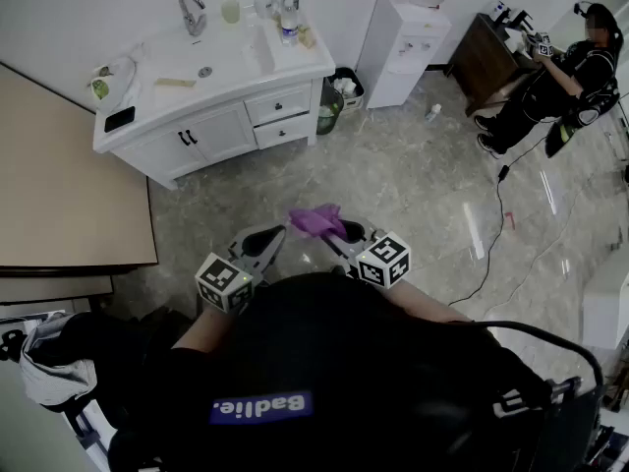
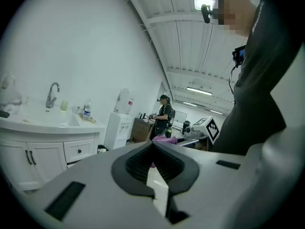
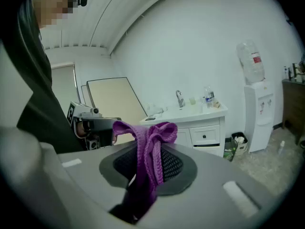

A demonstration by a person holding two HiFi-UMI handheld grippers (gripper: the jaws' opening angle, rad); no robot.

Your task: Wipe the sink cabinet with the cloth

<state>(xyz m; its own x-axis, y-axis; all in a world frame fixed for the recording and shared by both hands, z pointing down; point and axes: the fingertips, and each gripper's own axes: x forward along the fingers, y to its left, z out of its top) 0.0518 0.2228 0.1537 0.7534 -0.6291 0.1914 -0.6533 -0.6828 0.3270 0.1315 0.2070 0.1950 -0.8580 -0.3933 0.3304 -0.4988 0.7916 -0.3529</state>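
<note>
The white sink cabinet (image 1: 211,131) stands against the far wall, with a faucet (image 1: 192,13) over its basin; it also shows in the left gripper view (image 2: 43,147) and the right gripper view (image 3: 200,128). A purple cloth (image 1: 316,221) hangs bunched in my right gripper (image 1: 329,236), whose jaws are shut on it (image 3: 150,149). My left gripper (image 1: 280,232) is beside it, shut and holding nothing (image 2: 152,149); the cloth (image 2: 164,139) peeks just past its tips. Both grippers hover over the floor, well short of the cabinet.
A bottle (image 1: 288,18), a cup and small items sit on the counter. A waste bin (image 1: 342,87) and a water dispenser (image 1: 403,42) stand right of the cabinet. A beige board (image 1: 69,195) leans at left. Another person (image 1: 560,77) sits far right; a cable (image 1: 496,234) crosses the floor.
</note>
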